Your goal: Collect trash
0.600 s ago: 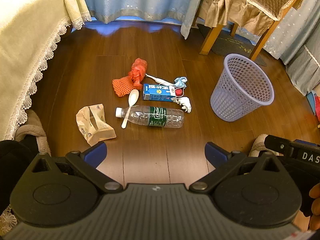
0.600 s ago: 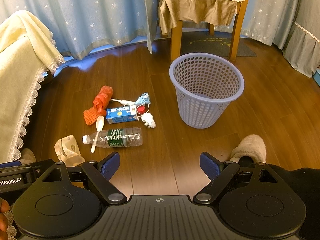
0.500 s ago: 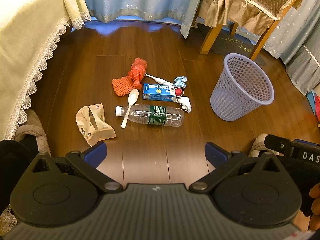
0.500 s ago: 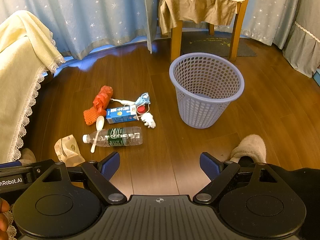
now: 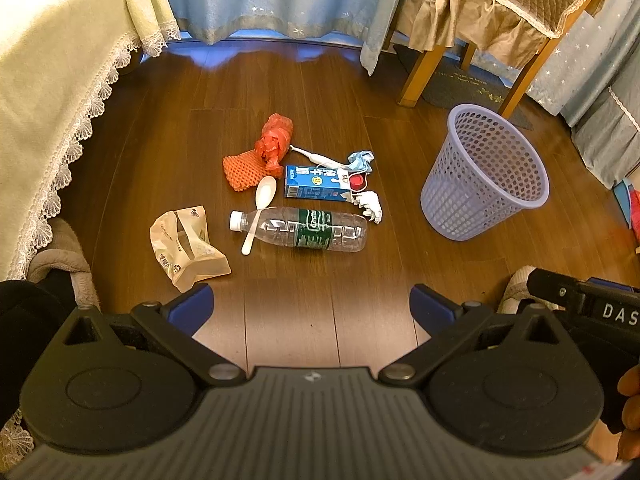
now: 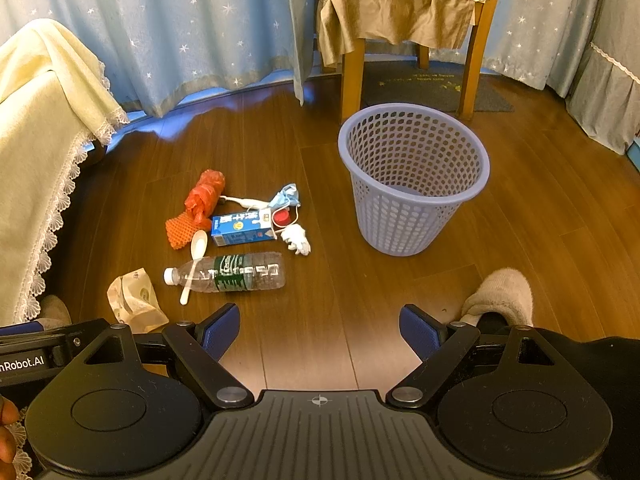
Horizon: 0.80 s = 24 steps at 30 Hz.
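1. Blue-padded and spread wide, the left gripper [image 5: 311,309] hung above bare floor [image 5: 292,320] with nothing between its jaws; the right gripper [image 6: 319,330] was just as wide apart and just as empty.
2. Nearest the left gripper lay a crumpled paper bag [image 5: 186,249], just beyond its left finger; a grey slipper [image 6: 500,296] sat near the right gripper's right finger.
3. Next came a clear plastic bottle [image 5: 304,229] on its side, white cap pointing left, with a white plastic spoon [image 5: 260,208] lying across its neck.
4. Just behind the bottle lay a blue milk carton [image 5: 314,183], and at its right end a scrap of white tissue [image 5: 370,204] and a small red cap [image 5: 357,182].
5. Left of the carton sat an orange foam net [image 5: 239,167] touching a bunched red plastic bag [image 5: 274,142]; a white cord [image 5: 316,157] ran from the bag toward a crumpled blue face mask [image 5: 361,160].
6. All the trash lay in one loose cluster on the wood floor — none of it inside the basket.
7. Right of the cluster, well apart, stood a lilac mesh waste basket [image 6: 414,178], upright.
8. Farther back stood a wooden chair [image 6: 404,28] with a brown cover, star-print blue curtains [image 6: 180,40] behind it, and a cream lace-edged cloth [image 5: 52,80] at the left.
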Tool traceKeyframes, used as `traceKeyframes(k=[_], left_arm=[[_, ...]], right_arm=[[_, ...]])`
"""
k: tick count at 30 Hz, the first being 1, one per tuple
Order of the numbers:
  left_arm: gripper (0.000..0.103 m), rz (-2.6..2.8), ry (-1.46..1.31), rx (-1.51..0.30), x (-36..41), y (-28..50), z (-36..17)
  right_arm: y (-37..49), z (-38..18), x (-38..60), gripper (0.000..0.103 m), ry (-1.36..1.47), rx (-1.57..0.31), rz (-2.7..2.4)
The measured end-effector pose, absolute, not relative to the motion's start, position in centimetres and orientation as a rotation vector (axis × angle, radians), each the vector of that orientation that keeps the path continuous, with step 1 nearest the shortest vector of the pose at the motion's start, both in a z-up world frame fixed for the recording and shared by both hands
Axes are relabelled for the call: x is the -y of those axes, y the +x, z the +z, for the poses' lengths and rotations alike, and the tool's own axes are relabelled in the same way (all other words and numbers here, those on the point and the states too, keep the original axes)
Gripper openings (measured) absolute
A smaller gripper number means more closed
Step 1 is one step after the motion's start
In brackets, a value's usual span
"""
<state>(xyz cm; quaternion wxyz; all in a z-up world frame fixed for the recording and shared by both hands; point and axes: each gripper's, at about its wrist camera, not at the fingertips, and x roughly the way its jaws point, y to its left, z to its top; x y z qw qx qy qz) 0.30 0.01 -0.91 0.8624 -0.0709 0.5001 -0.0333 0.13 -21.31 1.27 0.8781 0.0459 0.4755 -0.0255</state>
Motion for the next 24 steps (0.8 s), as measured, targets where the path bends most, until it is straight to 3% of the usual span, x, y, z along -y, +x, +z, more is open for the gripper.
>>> traceKeyframes(k=[24], left_arm=[[0.102,-0.098,-0.130,-1.070,0.6,1.8,-1.9]], right_arm=[[1.2,0.3,22.0,0.085,0.089,-1.007,-0.044]])
